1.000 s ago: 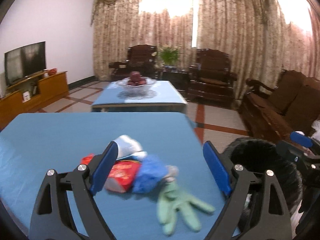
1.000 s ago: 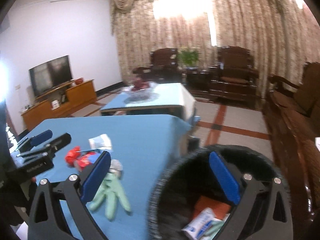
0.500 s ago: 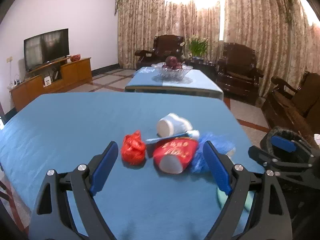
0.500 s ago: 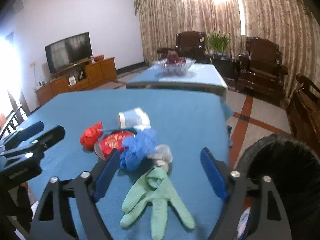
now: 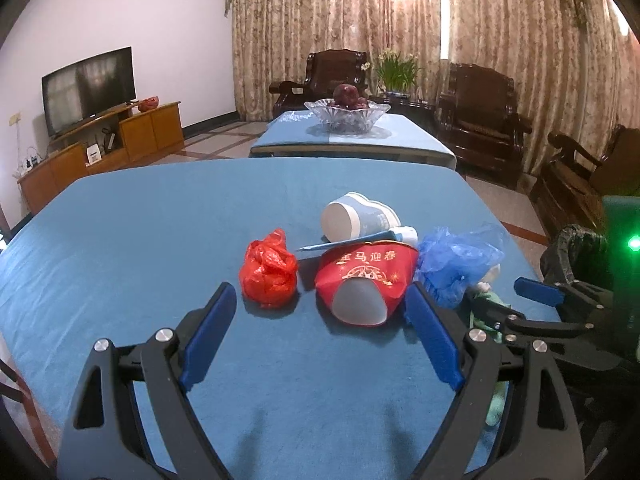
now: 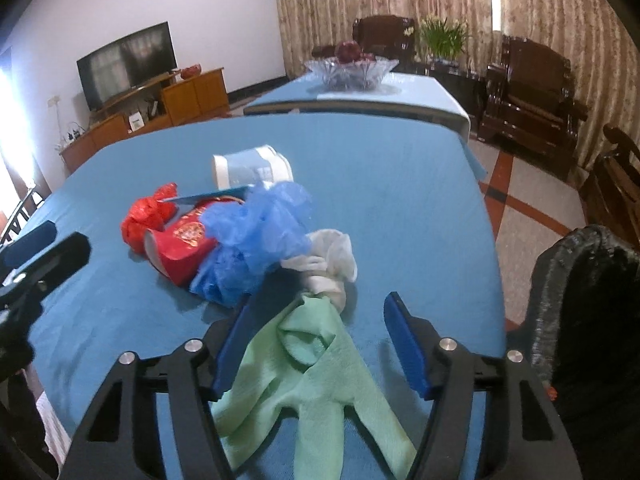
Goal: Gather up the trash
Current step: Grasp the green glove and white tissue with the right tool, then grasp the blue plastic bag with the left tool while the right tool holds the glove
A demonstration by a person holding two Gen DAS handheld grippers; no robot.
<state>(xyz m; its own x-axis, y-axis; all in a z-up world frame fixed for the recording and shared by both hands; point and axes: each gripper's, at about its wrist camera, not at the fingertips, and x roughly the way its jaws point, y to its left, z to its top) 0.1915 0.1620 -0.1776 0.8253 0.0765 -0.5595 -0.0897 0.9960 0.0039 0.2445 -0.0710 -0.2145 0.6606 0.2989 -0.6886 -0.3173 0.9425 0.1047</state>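
Trash lies piled on the blue table [image 5: 140, 240]: a red plastic bag [image 5: 269, 276], a tipped red paper cup [image 5: 362, 280], a blue plastic bag [image 5: 456, 260], a white-and-blue cup [image 5: 356, 220] and a thin tube [image 5: 360, 240]. My left gripper [image 5: 319, 290] stands open just short of the red bag and red cup, holding nothing. My right gripper [image 6: 324, 304] is low over a green glove [image 6: 316, 364]. Its jaws are closing with the glove between them, and the right pad is still apart from it. A white crumpled wad [image 6: 332, 260] touches the glove's cuff.
A black-lined trash bin [image 6: 580, 288] stands off the table's right edge. A second blue table with a glass fruit bowl [image 5: 346, 114] is behind. Dark wooden armchairs [image 5: 480, 120] line the curtained wall, and a TV cabinet [image 5: 100, 148] stands at the left.
The right gripper came away from above the bin and dropped onto the green glove, its jaws narrowing. The left gripper sank and swung left, so the red bag and red cup now sit before it.
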